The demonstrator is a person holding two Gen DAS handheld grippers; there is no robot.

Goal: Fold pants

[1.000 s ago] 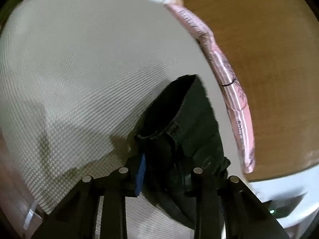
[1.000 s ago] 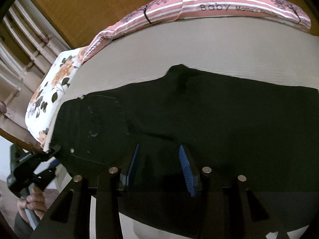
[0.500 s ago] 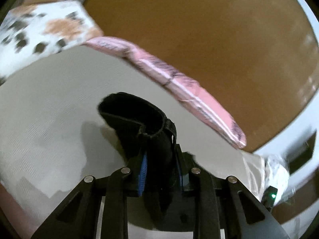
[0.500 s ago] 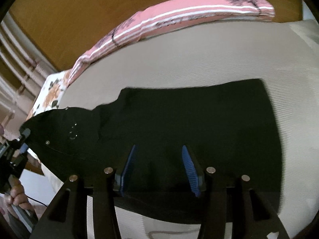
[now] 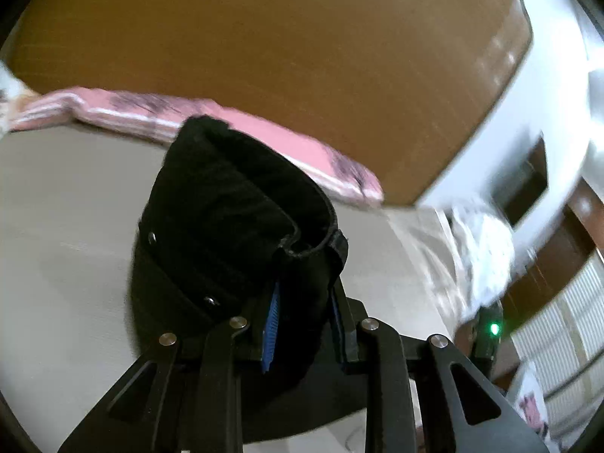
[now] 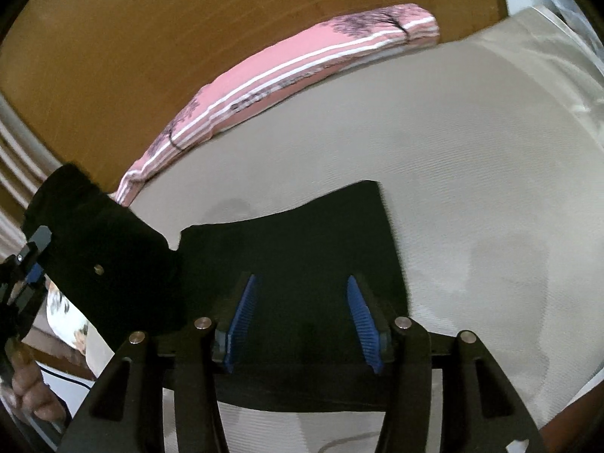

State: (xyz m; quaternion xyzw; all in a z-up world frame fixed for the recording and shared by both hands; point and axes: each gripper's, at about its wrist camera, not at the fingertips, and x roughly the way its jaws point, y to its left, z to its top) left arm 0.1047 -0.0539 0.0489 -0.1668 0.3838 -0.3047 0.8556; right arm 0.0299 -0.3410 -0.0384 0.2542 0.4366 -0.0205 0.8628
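The black pants (image 6: 302, 234) lie across the beige bed sheet (image 6: 472, 151), with their hem end at the right. My right gripper (image 6: 302, 283) hovers low over the legs. Its jaws are opening, with fabric lying between the blue pads (image 6: 358, 309) but not pinched. My left gripper (image 5: 304, 302) is shut on the waistband of the pants (image 5: 234, 219), which stands up in a bunched curl above the sheet (image 5: 56, 207). In the right wrist view that lifted waist end (image 6: 102, 249) hangs at the left, beside the left gripper (image 6: 30, 260) and the person's hand (image 6: 26, 389).
A pink striped pillow (image 6: 302, 64) lies along the wooden headboard (image 6: 151, 37) at the far edge of the bed. A floral pillow (image 6: 68, 309) sits at the left end. In the left wrist view a white cloth (image 5: 483, 249) and a device with a green light (image 5: 493, 327) are at the right.
My left gripper has risen and swung across the bed, carrying the waist end up off the sheet. The right gripper has slid towards the hem end, and its pads stand wider apart.
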